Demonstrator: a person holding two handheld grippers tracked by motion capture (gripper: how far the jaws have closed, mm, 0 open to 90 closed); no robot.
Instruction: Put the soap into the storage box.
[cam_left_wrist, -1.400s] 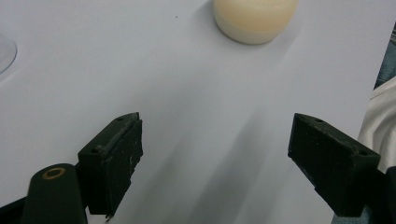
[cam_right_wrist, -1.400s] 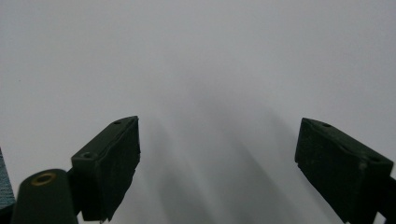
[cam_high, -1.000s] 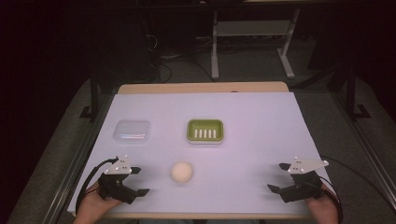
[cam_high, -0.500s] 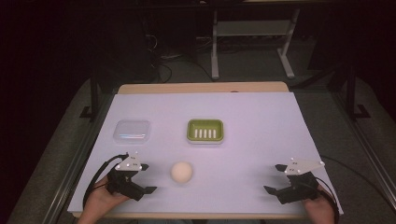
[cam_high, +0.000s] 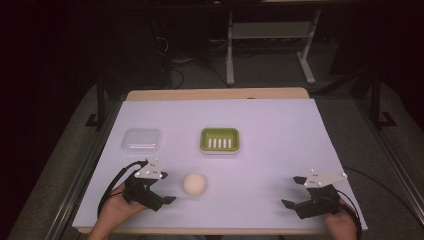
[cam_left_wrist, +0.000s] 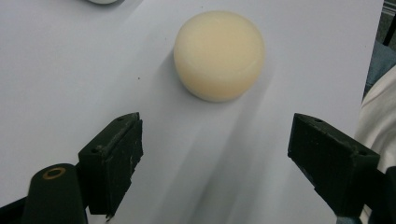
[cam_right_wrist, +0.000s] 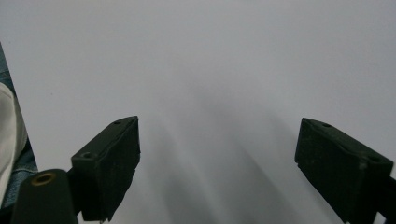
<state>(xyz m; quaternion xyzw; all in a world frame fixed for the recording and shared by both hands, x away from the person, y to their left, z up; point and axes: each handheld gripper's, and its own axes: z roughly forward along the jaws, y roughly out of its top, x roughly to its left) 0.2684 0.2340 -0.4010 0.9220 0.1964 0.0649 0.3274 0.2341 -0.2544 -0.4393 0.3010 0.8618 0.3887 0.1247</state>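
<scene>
left gripper (cam_high: 167, 196): jaws gaping wide, facing soap (cam_high: 194, 184) | right gripper (cam_high: 292, 192): jaws gaping wide, hovering over counter (cam_high: 280, 150)

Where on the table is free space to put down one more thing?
Free: the right half, between the green dish and the right hand-held gripper, and the far strip behind the dish and the clear lid. Crowded: front left, where the left hand-held gripper is open close to the soap.
</scene>
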